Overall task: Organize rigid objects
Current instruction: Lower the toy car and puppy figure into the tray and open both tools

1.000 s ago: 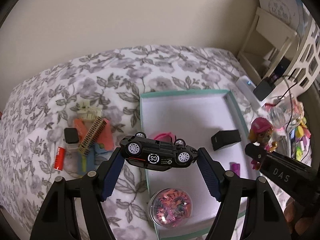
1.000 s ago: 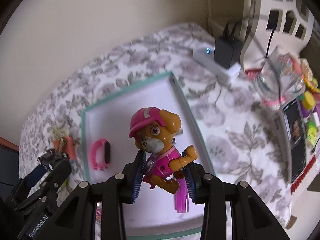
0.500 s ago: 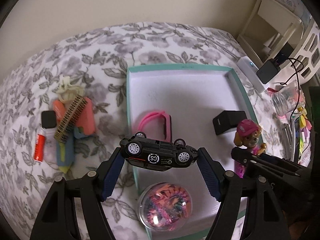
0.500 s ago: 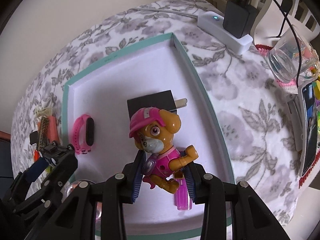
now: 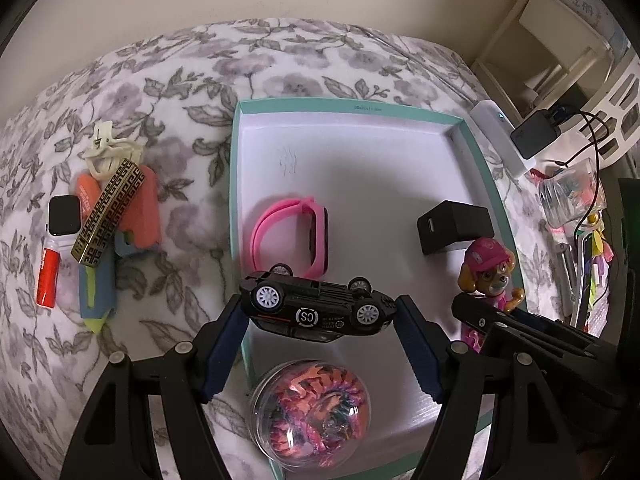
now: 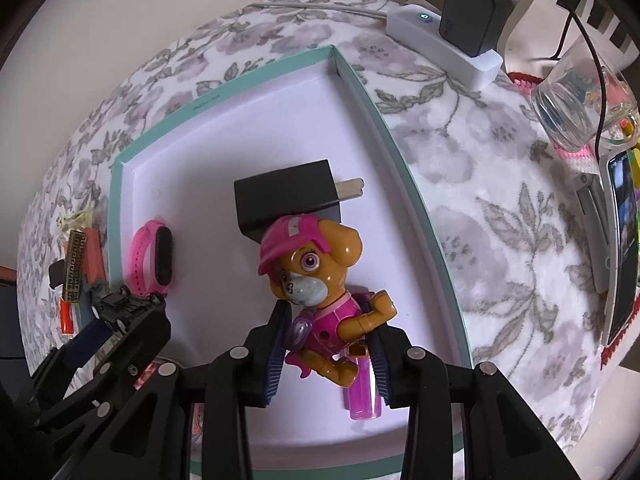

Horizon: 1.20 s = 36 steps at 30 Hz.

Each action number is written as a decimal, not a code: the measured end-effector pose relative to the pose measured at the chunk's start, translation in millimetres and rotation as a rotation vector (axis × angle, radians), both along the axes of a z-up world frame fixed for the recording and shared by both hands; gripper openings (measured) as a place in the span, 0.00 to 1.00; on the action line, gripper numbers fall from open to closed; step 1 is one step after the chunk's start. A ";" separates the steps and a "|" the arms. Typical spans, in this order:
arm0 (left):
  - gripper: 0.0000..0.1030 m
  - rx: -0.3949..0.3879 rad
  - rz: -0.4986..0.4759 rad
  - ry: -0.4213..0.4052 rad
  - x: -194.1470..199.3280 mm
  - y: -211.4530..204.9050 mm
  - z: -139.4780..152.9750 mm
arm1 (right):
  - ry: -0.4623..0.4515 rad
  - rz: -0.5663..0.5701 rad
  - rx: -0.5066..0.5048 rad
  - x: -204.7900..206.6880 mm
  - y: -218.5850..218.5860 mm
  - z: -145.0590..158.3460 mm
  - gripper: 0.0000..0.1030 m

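Left wrist view, left to right. At middle left, a heap of small items [image 5: 104,216] lies on the floral bedspread [image 5: 168,92]: a red tube, a dark-faced watch, a gold patterned bar and orange and blue pieces, overlapping so that their outlines are hard to separate. At centre, the left gripper [image 5: 320,320] is clenched on a black toy car [image 5: 316,310], held upside down with its wheels up, above the near left edge of the teal-rimmed box [image 5: 352,105]. Compared with a second ago, the box fills more of the frame and the heap has slid toward the left edge. Inside the box lie a pink wristband [image 5: 292,236], a black charger block [image 5: 454,232] and, at bottom centre, a clear dome [image 5: 310,414] with a coiled orange toy.

Right wrist view, left to right. The car and left gripper show at lower left, partly cut off. At centre, the right gripper [image 6: 330,350] is clamped on a pup figure [image 6: 320,284] in a pink cap, over the box's near right part; the charger, earlier hidden behind the figure, now shows above its head. A magenta tube [image 6: 362,394] lies beneath, half covered by the figure. At upper right, a white power strip [image 6: 444,54] and a clear glass [image 6: 576,112] are distorted by the lens.
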<state>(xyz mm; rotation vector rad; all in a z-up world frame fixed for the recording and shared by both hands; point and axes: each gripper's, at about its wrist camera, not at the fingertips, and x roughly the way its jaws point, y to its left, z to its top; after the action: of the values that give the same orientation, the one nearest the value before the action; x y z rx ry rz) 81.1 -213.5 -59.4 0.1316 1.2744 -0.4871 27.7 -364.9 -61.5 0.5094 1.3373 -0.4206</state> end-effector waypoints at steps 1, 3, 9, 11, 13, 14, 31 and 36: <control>0.73 0.004 -0.002 -0.002 -0.6 -0.6 -0.4 | 0.001 0.001 -0.002 1.0 -0.1 -0.3 0.39; 0.73 0.011 -0.004 -0.001 -1.5 -1.1 -1.9 | 0.003 0.002 -0.004 1.6 0.0 -0.3 0.39; 0.73 0.012 -0.005 0.003 -1.0 -1.9 -2.6 | 0.008 0.001 -0.010 0.5 0.5 0.3 0.40; 0.73 0.012 -0.004 0.004 -1.0 -1.9 -2.4 | 0.010 -0.002 -0.010 0.6 0.5 0.4 0.40; 0.73 0.012 -0.002 0.005 -0.7 -1.7 -2.0 | 0.010 -0.003 -0.008 0.7 0.6 0.9 0.40; 0.73 0.013 -0.002 0.004 -0.9 -1.8 -1.7 | 0.011 -0.003 -0.009 0.9 0.8 1.7 0.40; 0.79 0.013 0.022 -0.041 0.7 8.0 22.6 | -0.035 -0.012 -0.060 -2.8 0.1 32.9 0.50; 0.79 0.029 0.059 -0.068 5.7 19.9 28.3 | -0.033 -0.015 -0.071 -2.0 0.7 32.8 0.60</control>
<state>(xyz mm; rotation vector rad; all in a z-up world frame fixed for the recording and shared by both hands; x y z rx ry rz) 86.8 -193.6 -31.0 0.1332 1.2161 -0.4100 25.7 -364.1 -28.7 0.4661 1.2832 -0.4682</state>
